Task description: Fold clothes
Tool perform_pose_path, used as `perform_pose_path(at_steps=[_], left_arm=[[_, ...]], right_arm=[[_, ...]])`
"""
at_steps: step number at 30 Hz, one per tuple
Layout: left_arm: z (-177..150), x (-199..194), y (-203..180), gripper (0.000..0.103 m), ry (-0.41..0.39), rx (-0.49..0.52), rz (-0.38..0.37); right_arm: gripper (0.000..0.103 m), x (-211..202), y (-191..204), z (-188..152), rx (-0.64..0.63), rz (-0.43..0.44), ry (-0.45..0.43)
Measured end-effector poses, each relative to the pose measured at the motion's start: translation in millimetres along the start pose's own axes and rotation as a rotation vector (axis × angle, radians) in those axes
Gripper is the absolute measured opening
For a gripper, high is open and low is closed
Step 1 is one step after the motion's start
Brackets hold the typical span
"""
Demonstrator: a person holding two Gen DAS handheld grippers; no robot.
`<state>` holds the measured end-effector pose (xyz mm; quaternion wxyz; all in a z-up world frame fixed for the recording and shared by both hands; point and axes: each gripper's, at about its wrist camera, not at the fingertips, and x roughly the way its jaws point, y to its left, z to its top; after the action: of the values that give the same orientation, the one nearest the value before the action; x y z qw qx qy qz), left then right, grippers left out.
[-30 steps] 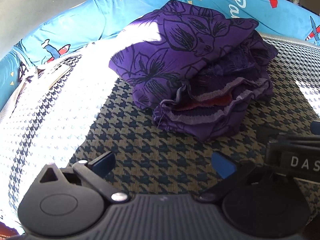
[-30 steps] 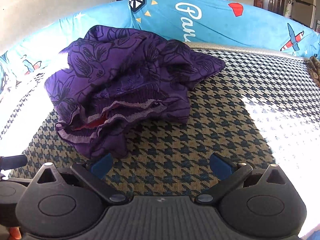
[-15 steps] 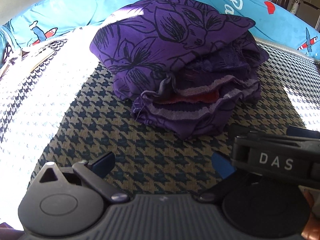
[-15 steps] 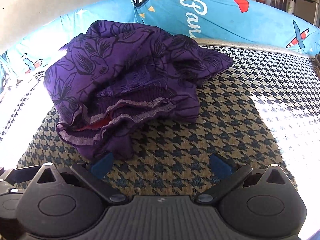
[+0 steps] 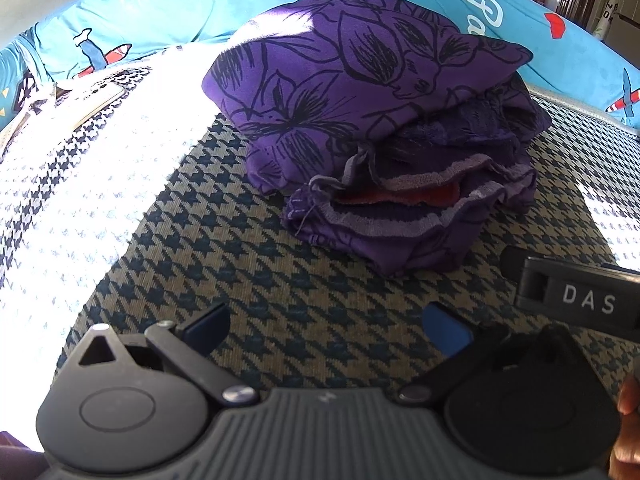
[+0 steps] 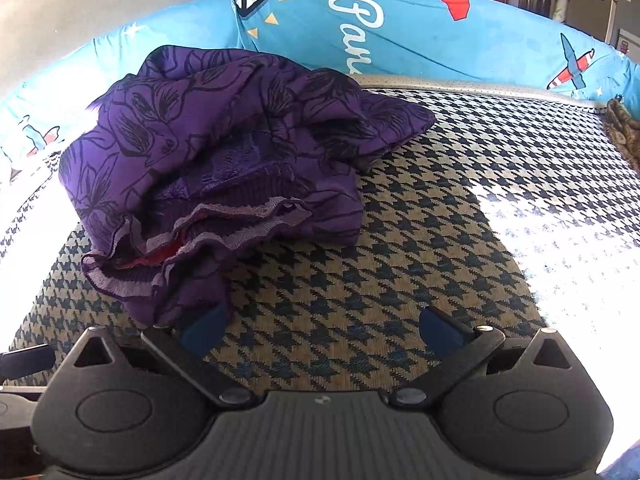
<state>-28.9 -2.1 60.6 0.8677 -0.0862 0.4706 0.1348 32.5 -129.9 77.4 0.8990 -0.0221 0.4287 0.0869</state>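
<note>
left claw (image 5: pixel 326 330): seen in the left wrist view, fingers spread wide apart, holding nothing, low over the houndstooth cover (image 5: pixel 248 280).
purple garment (image 5: pixel 372 120): a bunched, partly folded heap with black flower outlines, lying on the cover beyond the left claw and slightly right of its middle; a red layer shows between its pale hems at the near edge.
blue cushion (image 5: pixel 168 12): curves along the far side behind the heap.
other tool (image 5: pixel 576 300): a black part lettered "das" enters from the right edge.
right claw (image 6: pixel 320 326): seen in the right wrist view, fingers wide apart and empty; its left fingertip (image 6: pixel 204 326) sits at the heap's near hem, contact unclear.
purple garment (image 6: pixel 224 152): far left of the right claw's middle.
sunlight: bright patches wash out the cover to the right and far left.
</note>
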Motion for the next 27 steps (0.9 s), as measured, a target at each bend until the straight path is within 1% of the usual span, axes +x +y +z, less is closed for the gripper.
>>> perform_pose_path(at_steps=[3,10,15,18,19,20,24,27], left_arm=[[-1,-1,-3,0.103,-0.004,0.015,0.002],[1,-4,-4,0.103,-0.008,0.016,-0.006],[1,-5,-3,0.103,-0.011,0.037,-0.01],[2,-4,-3,0.103,-0.01,0.046,-0.007],[2,-4,-2,0.103,-0.01,0.05,-0.008],[2,-4,-2,0.103,-0.01,0.052,-0.008],[2,-5,-3,0.103,-0.008,0.06,-0.012],[2,-4,-3,0.103,-0.007,0.064,-0.013]], right_arm=[[0.103,0,1,-1,-0.033,-0.011,0.005],[0.103,0,10,0,-0.055,0.0,0.009],[0.103,-1,15,1,-0.06,0.001,0.01],[0.103,-7,35,3,-0.063,0.007,-0.003],[0.103,-1,18,-1,-0.04,0.059,-0.021],[0.103,1,10,-2,-0.031,0.082,-0.028],[0.103,1,11,-1,-0.036,0.085,-0.028],[0.103,1,12,-2,-0.045,0.078,-0.046]])
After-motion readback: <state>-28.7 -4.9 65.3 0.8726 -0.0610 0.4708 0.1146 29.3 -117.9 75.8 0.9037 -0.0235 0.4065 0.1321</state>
